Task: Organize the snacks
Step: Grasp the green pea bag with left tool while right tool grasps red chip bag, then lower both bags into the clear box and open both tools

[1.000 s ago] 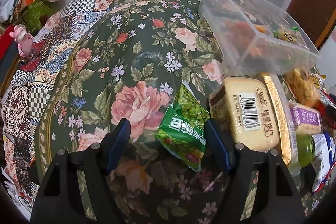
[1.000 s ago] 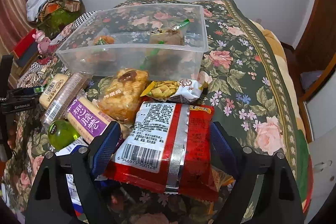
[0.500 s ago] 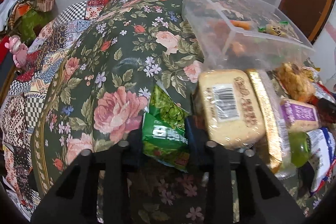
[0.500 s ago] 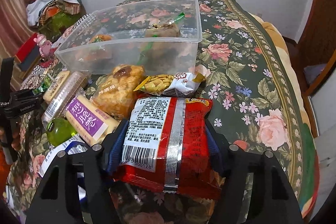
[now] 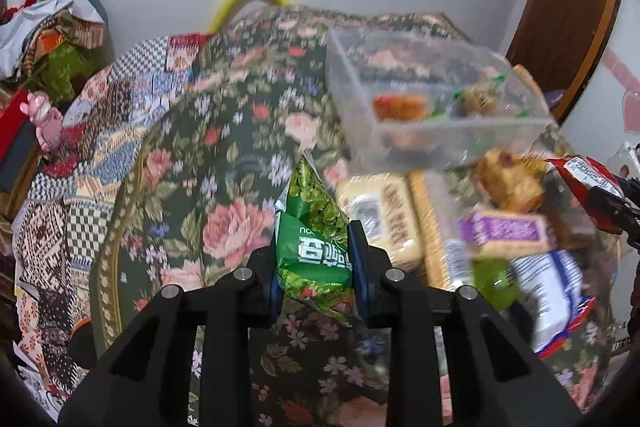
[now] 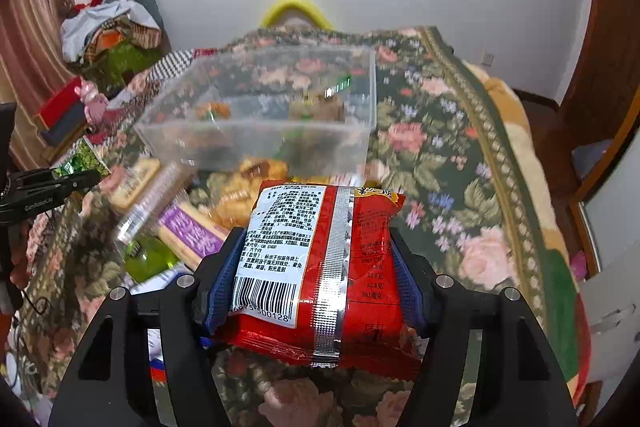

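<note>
My left gripper point(image 5: 316, 259) is shut on a green pea snack packet point(image 5: 316, 239) and holds it above the floral cloth. My right gripper point(image 6: 316, 279) is shut on a red snack packet point(image 6: 324, 267) with a barcode, lifted above the pile. The clear plastic box point(image 5: 432, 99) stands behind the pile with a few snacks inside; it also shows in the right wrist view point(image 6: 264, 115). The left gripper with the green packet point(image 6: 80, 163) shows at the left of the right wrist view.
Loose snacks lie in front of the box: a beige cake pack point(image 5: 380, 219), a purple bar point(image 6: 192, 231), a green jelly point(image 6: 148, 259), a fried pastry point(image 6: 248, 183). A clutter pile point(image 5: 52, 39) sits far left. A wooden door point(image 5: 568, 27) stands right.
Both grippers closed on their packets and lifted them off the cloth. The views tilted up toward the wall.
</note>
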`<state>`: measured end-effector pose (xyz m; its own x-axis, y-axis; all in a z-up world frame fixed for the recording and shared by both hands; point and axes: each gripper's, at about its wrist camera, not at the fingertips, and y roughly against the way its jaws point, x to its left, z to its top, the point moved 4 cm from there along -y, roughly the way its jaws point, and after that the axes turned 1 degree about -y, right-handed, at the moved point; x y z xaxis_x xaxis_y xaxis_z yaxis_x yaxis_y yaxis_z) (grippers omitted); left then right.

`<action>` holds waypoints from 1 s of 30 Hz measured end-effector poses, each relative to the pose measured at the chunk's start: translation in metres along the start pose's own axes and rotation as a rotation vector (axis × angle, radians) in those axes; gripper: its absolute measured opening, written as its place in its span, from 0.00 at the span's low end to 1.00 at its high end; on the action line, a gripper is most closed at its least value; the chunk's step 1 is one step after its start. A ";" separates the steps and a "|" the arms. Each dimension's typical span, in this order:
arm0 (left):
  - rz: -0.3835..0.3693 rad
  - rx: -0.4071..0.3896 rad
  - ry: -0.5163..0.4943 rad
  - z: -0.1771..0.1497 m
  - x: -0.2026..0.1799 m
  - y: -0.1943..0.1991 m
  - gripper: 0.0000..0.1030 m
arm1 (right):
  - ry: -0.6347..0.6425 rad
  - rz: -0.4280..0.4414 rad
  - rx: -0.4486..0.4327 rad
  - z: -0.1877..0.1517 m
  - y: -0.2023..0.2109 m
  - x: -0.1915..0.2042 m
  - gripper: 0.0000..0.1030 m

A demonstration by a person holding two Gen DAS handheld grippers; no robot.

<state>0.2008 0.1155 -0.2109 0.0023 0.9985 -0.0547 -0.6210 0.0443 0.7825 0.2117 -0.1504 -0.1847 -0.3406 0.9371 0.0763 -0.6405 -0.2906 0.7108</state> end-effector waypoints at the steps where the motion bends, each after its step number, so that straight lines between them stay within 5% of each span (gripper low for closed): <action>1: 0.000 -0.015 -0.005 0.005 -0.003 0.006 0.27 | -0.004 0.005 -0.016 0.005 0.004 -0.001 0.62; 17: -0.064 -0.171 -0.027 0.091 -0.054 0.027 0.27 | -0.003 0.048 -0.206 0.082 0.010 0.008 0.63; 30: -0.082 -0.111 0.000 0.131 -0.064 -0.034 0.27 | 0.032 0.081 -0.148 0.118 -0.048 0.028 0.63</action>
<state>0.3241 0.0541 -0.1525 0.0567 0.9917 -0.1157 -0.7018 0.1221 0.7018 0.3137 -0.0875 -0.1340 -0.4154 0.9036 0.1051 -0.7037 -0.3923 0.5924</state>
